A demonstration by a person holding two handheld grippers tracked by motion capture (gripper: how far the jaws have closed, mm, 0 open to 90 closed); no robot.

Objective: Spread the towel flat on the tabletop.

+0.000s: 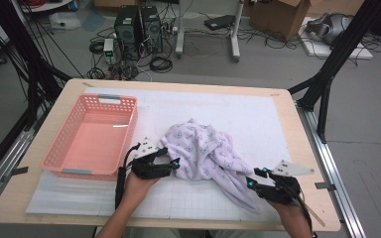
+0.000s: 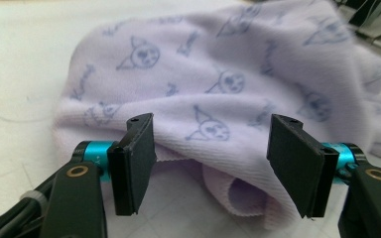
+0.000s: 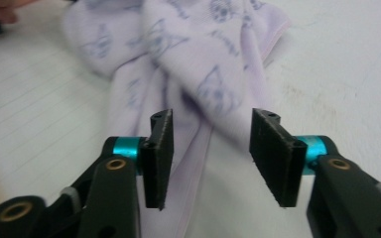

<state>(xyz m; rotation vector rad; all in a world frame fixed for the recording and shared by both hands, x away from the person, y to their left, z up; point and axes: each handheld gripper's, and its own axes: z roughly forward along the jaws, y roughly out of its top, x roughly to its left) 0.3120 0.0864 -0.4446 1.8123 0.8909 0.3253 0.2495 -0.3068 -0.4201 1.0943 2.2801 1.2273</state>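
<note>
The cloth lies crumpled on the white mat of the tabletop, to the right of the pink basket. It is pale lilac with small printed faces. One long end of the cloth runs toward the near edge of the tabletop, on my right side.

My left tool is at the left edge of the cloth, between the cloth and the basket. Its jaws stand spread. In the left gripper view the folded hem of the cloth lies between the two pads, but the pads do not press on it.

My right tool is at the near end of the cloth, well apart from the basket. Its jaws are also spread. In the right gripper view the narrow end of the cloth runs between them and under the left pad; nothing is pinched.

The basket is empty.
</note>
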